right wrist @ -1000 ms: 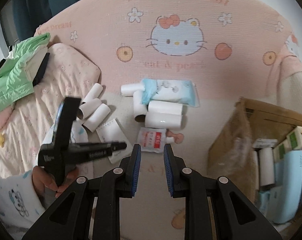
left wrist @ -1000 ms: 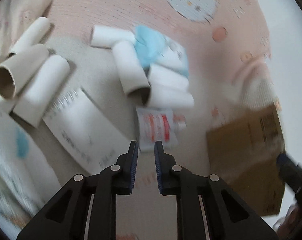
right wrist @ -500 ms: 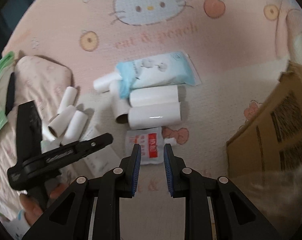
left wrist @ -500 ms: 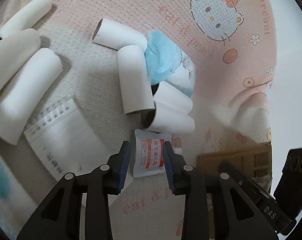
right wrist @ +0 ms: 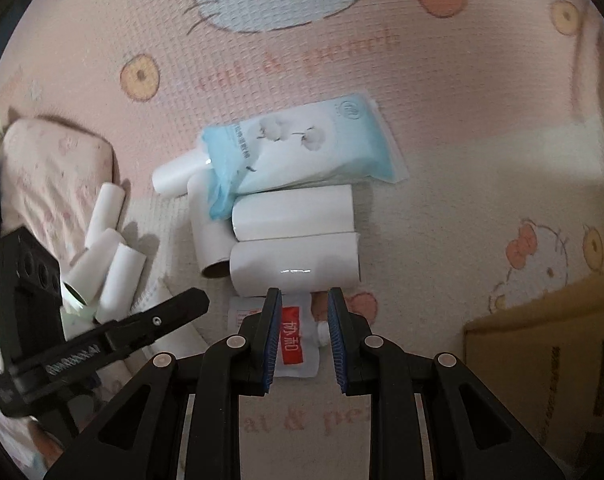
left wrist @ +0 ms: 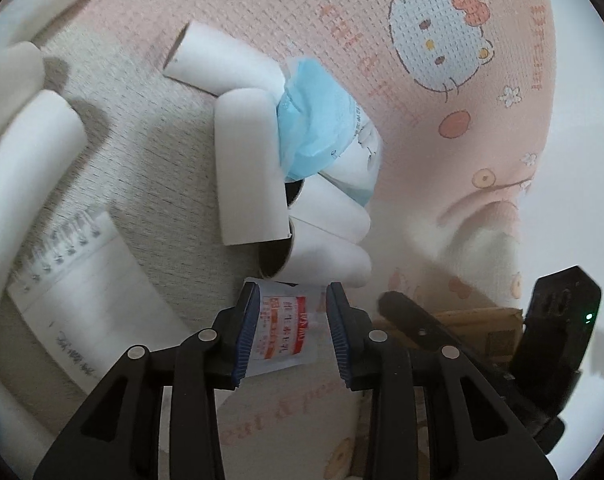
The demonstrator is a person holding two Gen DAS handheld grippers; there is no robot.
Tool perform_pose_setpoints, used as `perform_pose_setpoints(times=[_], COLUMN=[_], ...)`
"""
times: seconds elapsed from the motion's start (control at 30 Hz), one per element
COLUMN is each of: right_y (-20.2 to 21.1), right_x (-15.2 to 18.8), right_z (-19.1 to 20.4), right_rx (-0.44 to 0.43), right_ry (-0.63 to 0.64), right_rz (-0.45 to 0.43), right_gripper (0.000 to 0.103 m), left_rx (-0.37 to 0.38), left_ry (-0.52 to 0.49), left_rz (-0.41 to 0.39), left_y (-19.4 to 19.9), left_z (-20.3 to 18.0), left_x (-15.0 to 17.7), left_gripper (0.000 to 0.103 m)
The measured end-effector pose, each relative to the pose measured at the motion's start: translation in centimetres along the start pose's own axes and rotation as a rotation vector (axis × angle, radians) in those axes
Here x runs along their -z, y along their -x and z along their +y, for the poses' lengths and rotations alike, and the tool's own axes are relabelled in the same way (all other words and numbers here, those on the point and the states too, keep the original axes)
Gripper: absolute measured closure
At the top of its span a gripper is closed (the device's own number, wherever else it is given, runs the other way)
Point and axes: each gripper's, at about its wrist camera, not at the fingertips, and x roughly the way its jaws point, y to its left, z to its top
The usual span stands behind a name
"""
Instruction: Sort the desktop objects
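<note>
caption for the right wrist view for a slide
Right gripper hovers open over a red-and-white pouch beside white rolls.

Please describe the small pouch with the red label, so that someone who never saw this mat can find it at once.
On the pink cartoon-cat mat, find the blue-and-white wipes pack with white rolls stacked below it. The small pouch lies flat just below the lowest roll, nearest the cameras. Unlike its plain white neighbours, it is a flat sachet with a red label and a small white cap.
</note>
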Motion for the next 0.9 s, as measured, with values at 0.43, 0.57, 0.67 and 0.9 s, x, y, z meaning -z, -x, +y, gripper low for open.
perform_pose_setpoints(times=[0.43, 0.57, 0.67, 0.9], right_y=[-3.1, -2.8, -3.0, -3.2], right_x=[-0.9, -1.9, -2.3, -2.1], right_z=[-2.9, -2.9, -2.5, -1.3], right_rx=[-0.050, -0.080, -0.084, -0.125], right_ry=[-0.066, -0.070, -0.067, -0.102], right_rz=[0.027, 0.007, 0.012, 0.019], right_gripper=[0.083, 0.083, 0.083, 0.083], left_rx=[-0.109, -0.115, -0.137, -0.174], left_ry=[-0.125, -0.151, -0.136, -0.164], left_rz=[-0.004, 0.003, 0.008, -0.033], left_y=[-2.2, -2.6, -2.4, 1.6], left_z=[-2.1, -2.4, -1.9, -2.1], left_x=[-1.3, -1.9, -1.9, -1.8], left_gripper=[0.066, 0.066, 0.066, 0.066])
